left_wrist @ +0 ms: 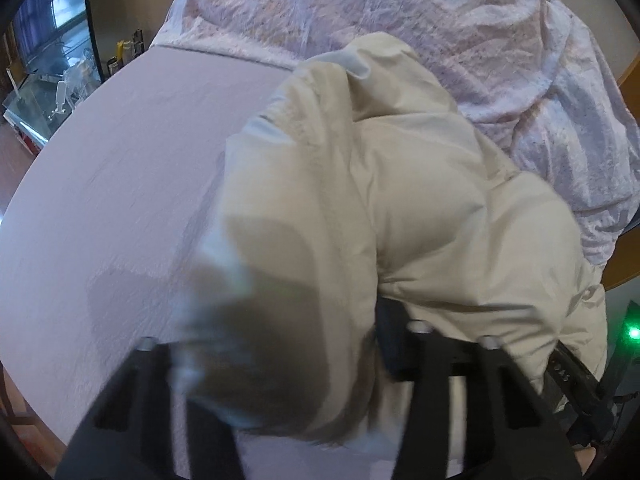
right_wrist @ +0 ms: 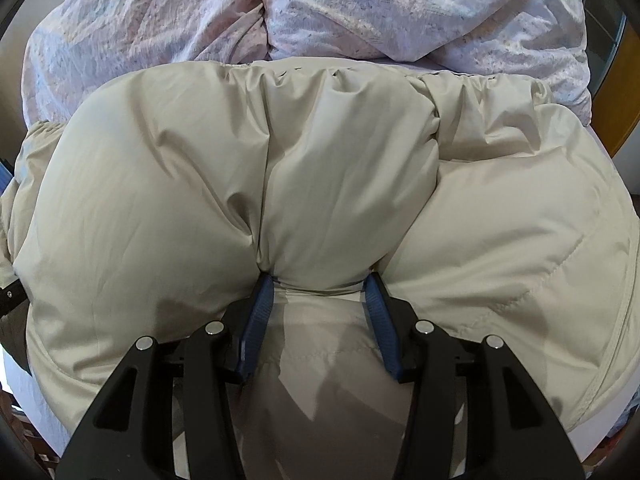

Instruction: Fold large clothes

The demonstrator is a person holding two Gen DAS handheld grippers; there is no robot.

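A puffy cream down jacket [left_wrist: 400, 200] lies bunched on a bed with a pale lilac sheet [left_wrist: 120, 160]. In the left wrist view a blurred fold of the jacket covers my left gripper [left_wrist: 316, 360]; its fingertips are hidden, so its state is unclear. In the right wrist view the jacket [right_wrist: 160, 200] fills the frame. My right gripper [right_wrist: 320, 280] has its blue-padded fingers [right_wrist: 256, 312] wide apart, pressed against a bulging fold of the jacket that sits between the tips.
A crumpled floral duvet [left_wrist: 400, 20] lies heaped at the back of the bed, also in the right wrist view [right_wrist: 360, 12]. A glass cabinet [left_wrist: 48, 80] stands off the bed's left side. A wooden frame edge [right_wrist: 616, 80] shows at right.
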